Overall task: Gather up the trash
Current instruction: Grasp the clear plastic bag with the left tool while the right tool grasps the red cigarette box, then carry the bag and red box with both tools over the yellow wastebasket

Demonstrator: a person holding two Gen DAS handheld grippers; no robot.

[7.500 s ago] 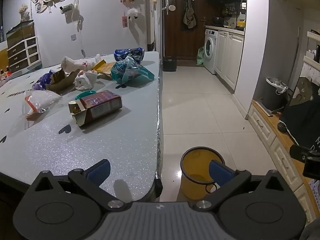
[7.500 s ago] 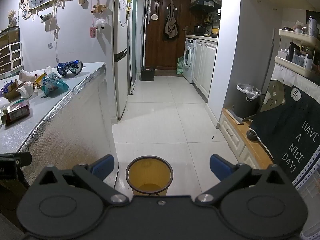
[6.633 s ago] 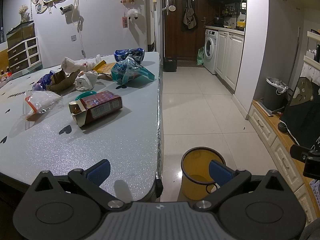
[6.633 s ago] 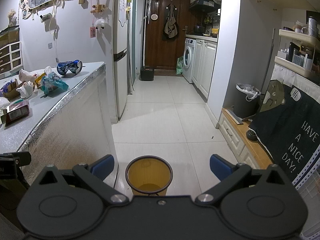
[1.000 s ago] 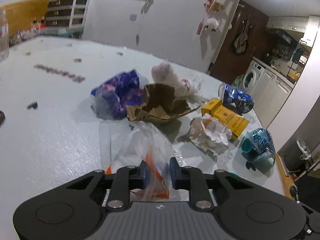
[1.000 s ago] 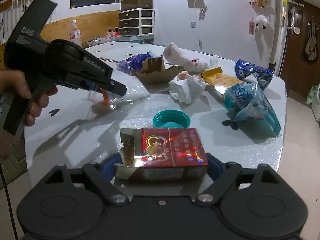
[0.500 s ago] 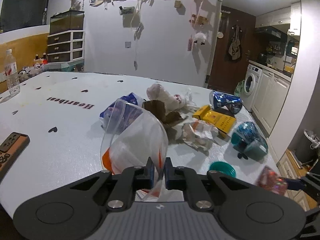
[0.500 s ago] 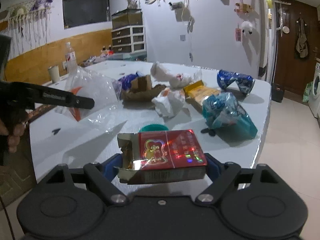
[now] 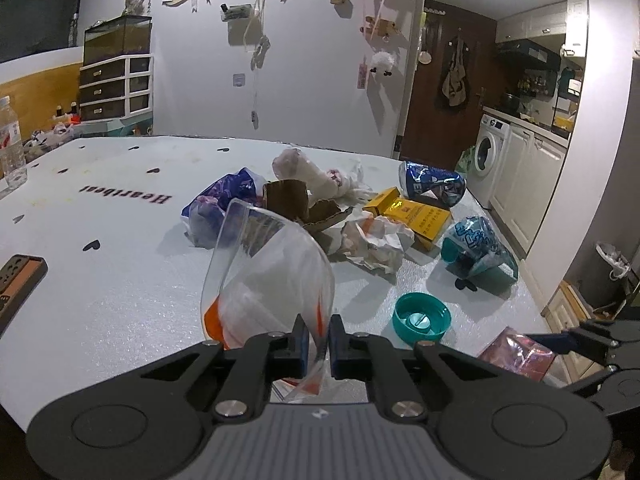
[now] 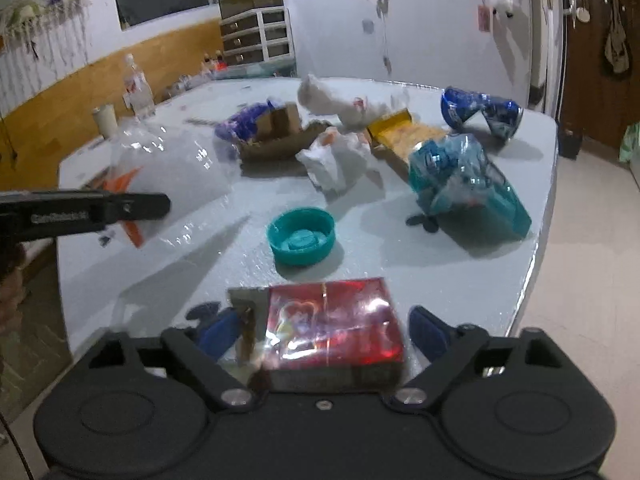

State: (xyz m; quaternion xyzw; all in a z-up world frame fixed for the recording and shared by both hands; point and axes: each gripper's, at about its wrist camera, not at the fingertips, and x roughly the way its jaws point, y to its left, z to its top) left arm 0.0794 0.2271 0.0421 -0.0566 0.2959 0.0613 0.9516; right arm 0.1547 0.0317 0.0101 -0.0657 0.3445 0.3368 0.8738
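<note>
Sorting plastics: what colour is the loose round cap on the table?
Teal; the cap shows best in the right wrist view.

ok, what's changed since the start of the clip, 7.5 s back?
Both moved from the floor bucket to the white table. Left gripper shut on the clear plastic bag and lifted it; right gripper shut on the red carton. Teal lid and remaining trash unmoved.

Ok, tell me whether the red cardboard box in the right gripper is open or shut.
Open. The red cardboard box, held in the right gripper, has its left end flap hanging loose, exposing the brown inside; contents cannot be seen.
</note>
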